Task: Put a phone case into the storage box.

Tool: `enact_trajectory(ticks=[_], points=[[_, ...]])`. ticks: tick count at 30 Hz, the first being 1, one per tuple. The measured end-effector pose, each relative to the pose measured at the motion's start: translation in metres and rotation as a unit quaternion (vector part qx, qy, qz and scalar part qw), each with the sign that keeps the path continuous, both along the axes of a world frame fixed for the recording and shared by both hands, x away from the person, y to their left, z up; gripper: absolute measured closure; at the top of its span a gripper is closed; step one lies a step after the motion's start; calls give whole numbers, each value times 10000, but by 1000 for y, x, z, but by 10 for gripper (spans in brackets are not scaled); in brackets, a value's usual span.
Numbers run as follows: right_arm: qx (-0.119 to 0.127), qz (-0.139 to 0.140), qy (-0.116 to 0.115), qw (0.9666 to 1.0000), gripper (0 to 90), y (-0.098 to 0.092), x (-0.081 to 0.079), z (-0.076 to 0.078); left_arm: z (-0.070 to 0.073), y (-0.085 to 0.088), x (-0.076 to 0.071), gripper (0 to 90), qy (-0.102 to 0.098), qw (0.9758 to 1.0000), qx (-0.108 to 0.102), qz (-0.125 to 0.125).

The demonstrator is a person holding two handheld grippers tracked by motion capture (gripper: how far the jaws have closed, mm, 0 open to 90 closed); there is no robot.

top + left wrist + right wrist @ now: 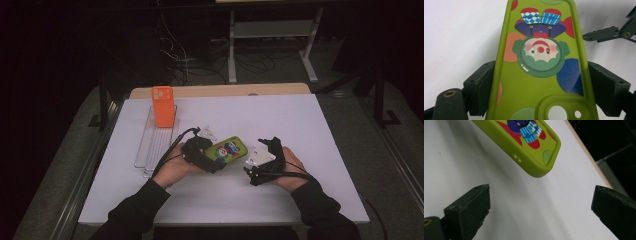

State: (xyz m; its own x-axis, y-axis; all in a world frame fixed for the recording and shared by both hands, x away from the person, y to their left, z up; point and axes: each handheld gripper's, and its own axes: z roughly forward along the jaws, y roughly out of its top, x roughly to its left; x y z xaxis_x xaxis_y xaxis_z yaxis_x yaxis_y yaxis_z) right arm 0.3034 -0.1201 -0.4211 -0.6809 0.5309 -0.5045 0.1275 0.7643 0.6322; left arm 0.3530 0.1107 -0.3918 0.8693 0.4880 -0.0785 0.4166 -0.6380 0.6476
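Fingers (480,86) of the left gripper (212,159) clamped the green case (541,75), the right gripper (267,150) stood wide open and empty, transfer to the rack (155,142) remaining.

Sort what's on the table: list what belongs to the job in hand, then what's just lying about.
In the job:
green clown phone case, clamped across its sides
left gripper, holding it
right gripper, jaws open beside the case

Lying about:
orange phone case
clear rack it stands on
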Motion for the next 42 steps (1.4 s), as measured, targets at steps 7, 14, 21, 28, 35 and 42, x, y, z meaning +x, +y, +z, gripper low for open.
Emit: enact_trajectory(ticks=[7, 14, 21, 28, 35, 42], points=[[-367, 214, -489, 9979, 16, 4, -5, -1, -1, -1, -1, 154, 59, 9999, -89, 72], [-906, 449, -951, 9903, 15, 6, -8, -3, 0, 0, -1, 154, 102, 9999, -85, 69], [-1218, 586, -1595, 9779, 16, 11, -13, -6, -1, 0, -1, 154, 115, 9999, -76, 50], [-1663, 799, -2029, 9617, 18, 17, -17, -9, 0, 0, -1, 154, 110, 9999, -64, 24], [-1897, 841, -2362, 9493, 35, 25, -19, -13, 1, 1, 0, 154, 95, 10000, -24, -14], [-2213, 1060, -2647, 9326, 131, 31, -19, -13, 2, 2, 0, 154, 85, 10000, -34, 5]])
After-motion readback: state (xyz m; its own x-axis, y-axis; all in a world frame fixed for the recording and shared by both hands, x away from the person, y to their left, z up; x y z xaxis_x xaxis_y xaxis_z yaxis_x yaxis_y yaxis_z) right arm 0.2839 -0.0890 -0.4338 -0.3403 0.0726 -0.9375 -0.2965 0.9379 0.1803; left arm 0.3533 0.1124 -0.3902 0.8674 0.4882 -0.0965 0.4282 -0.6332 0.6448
